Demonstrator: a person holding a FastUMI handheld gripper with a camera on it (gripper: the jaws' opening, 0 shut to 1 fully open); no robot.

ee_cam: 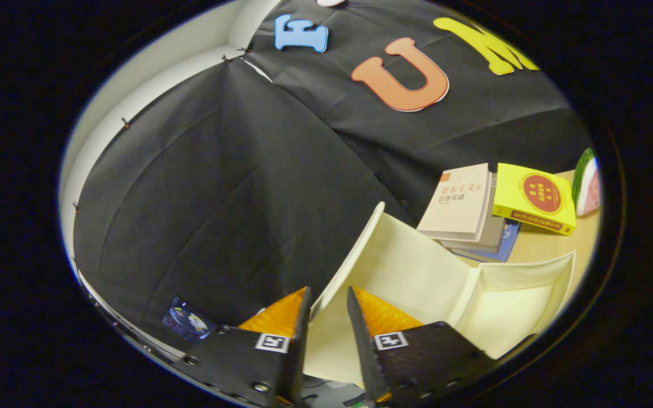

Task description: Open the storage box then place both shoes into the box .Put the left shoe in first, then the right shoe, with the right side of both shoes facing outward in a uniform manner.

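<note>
The gripper (329,309) sits at the storage box (417,272), its two fingers standing apart on either side of the box's raised cream lid edge; whether either pad presses that edge cannot be told. The fingers hide the lid's lower part. The box's far corner is cut off at the rim, and its inside shows only in part. Beyond, a beige book (456,201) covers most of a blue book (509,235) beneath. A watermelon-slice toy (586,182) is cut off at the rim. A small dark card (187,320) beside the left finger is too small to read.
</note>
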